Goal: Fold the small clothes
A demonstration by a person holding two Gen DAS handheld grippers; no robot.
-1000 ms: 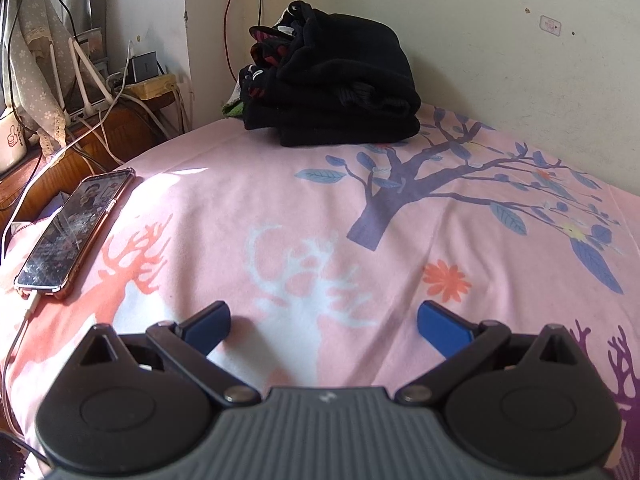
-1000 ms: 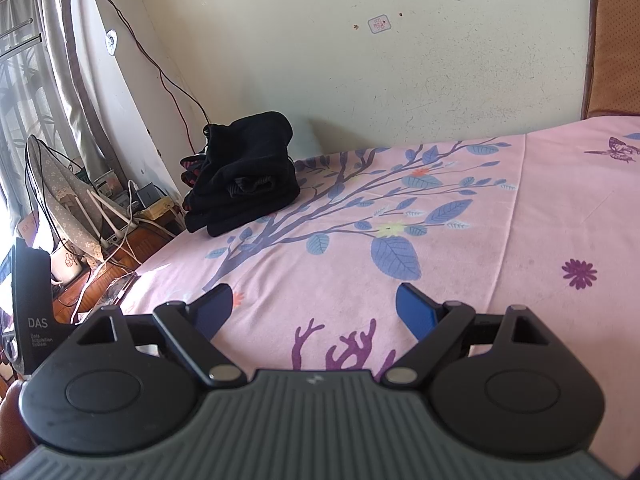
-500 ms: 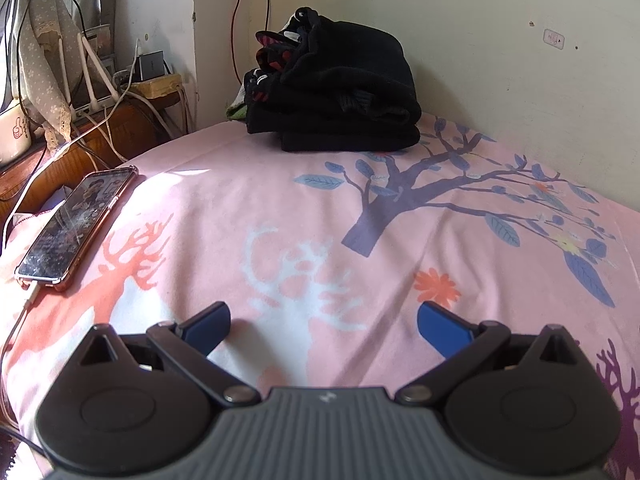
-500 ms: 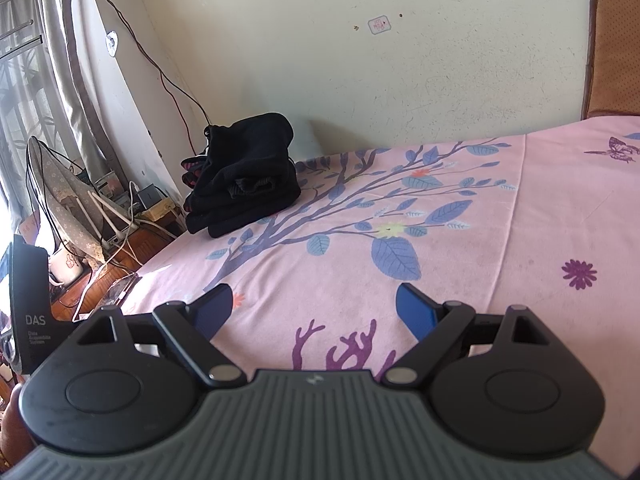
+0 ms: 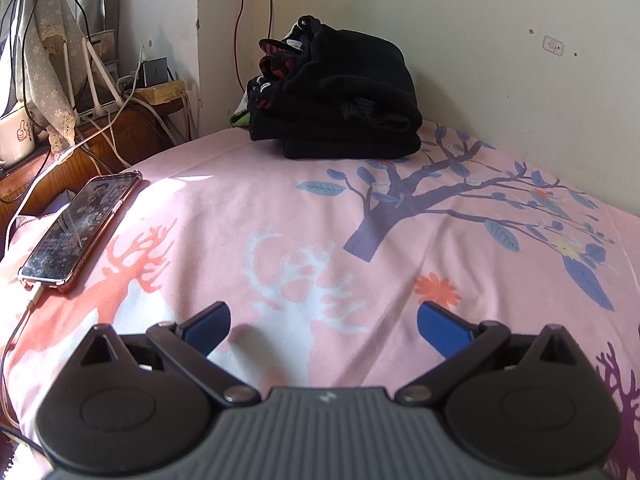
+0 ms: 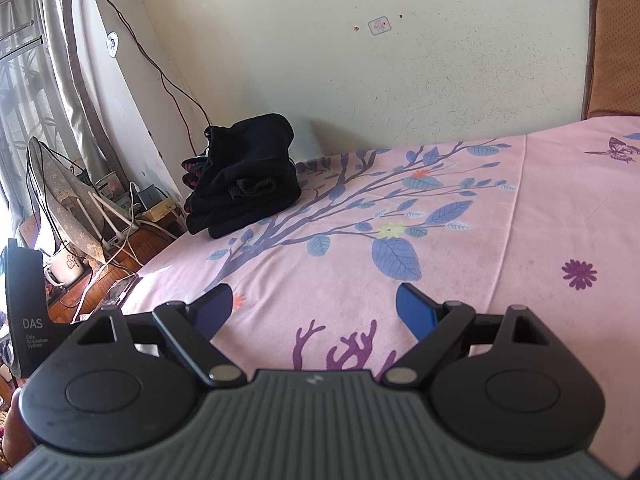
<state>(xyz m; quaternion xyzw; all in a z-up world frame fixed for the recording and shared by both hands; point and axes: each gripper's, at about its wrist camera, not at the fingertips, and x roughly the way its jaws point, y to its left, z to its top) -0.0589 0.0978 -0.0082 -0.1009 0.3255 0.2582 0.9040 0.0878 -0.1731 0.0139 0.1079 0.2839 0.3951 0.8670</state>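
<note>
A stack of folded black clothes [image 5: 340, 100] sits at the far corner of the pink patterned bed [image 5: 280, 216], against the wall. It also shows in the right wrist view [image 6: 244, 176] at the far left. My left gripper [image 5: 323, 322] is open and empty, low over the white deer print, well short of the stack. My right gripper [image 6: 314, 306] is open and empty over the purple coral print.
A phone [image 5: 80, 224] on a charging cable lies at the bed's left edge. A wooden side table [image 5: 92, 144] with cables, a router and a mug [image 5: 14, 136] stands left of the bed. A brown headboard [image 6: 612, 52] is at the right.
My left gripper has drifted slightly toward the black stack and a little left. My right gripper has barely moved. Both stay open.
</note>
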